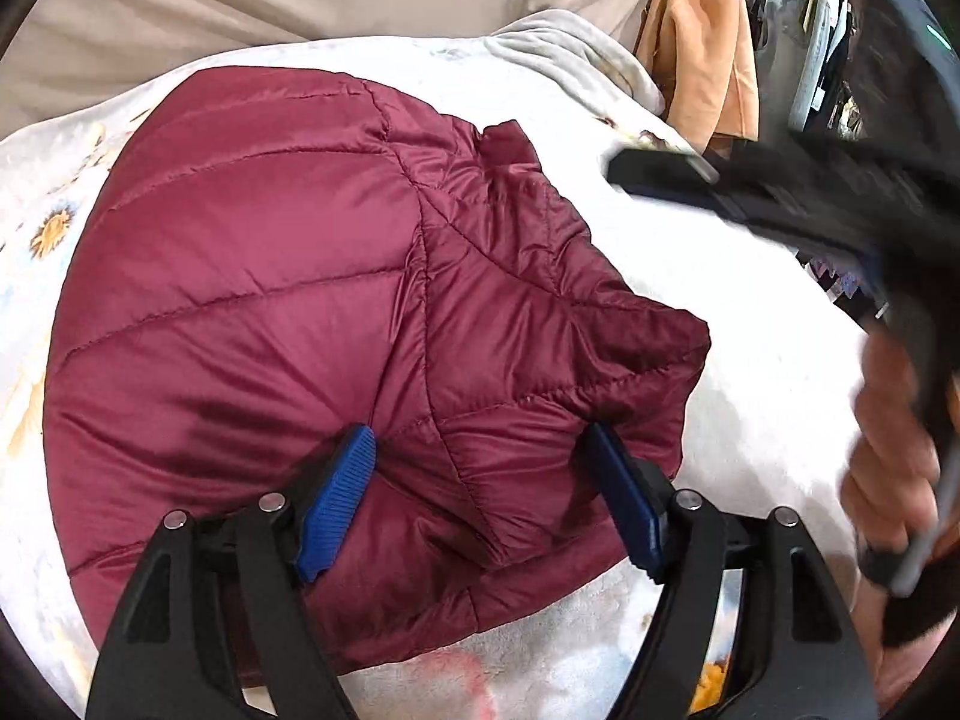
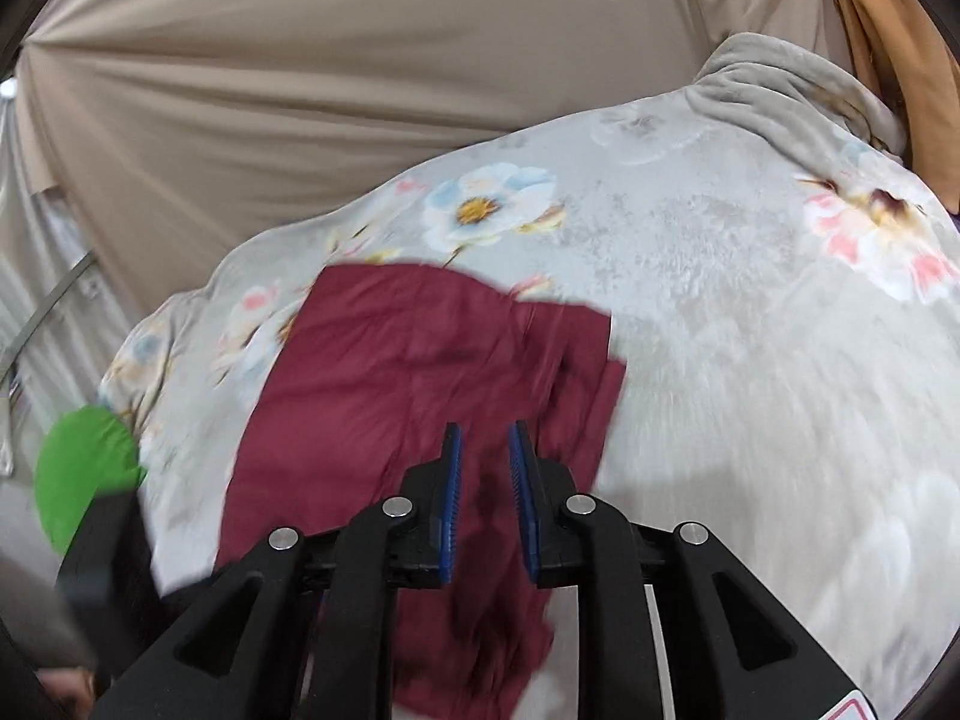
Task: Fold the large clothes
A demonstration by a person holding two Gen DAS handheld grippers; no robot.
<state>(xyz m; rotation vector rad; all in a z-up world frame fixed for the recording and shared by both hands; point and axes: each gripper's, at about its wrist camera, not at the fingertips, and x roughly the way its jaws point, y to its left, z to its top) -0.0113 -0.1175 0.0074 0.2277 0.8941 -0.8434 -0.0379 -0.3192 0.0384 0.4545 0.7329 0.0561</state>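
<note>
1. A maroon quilted jacket (image 1: 270, 312) lies folded into a rounded bundle on a pale blanket (image 1: 750, 360) printed with flowers; the blanket covers a raised surface. In the right wrist view the jacket (image 2: 390, 372) sits at the near left part of the blanket (image 2: 720, 300), blurred.
2. The left gripper (image 1: 474, 498) hangs low over the near edge of the jacket with its jaws spread wide. The blue pads (image 1: 336, 504) stand well apart, one on each side of a puffed fold of the cloth. They seem to touch or nearly touch the fabric, but they do not pinch it.
3. The right gripper (image 2: 485, 501) points down at the jacket with its jaws narrow, only a slim gap between the blue pads (image 2: 451, 504). Nothing is caught in that gap; the maroon cloth shows through behind it.
4. In the left wrist view the right gripper (image 1: 666, 174) appears as a dark blurred shape over the blanket to the right of the jacket, clear of it, with a hand (image 1: 894, 456) on its handle.
5. Behind the blanket hangs a beige curtain (image 2: 360, 90). An orange garment (image 1: 702, 42) hangs at the upper right among other clothes.
6. A green rounded shape (image 2: 84, 474) shows at the left edge of the right wrist view, beside the blanket.
</note>
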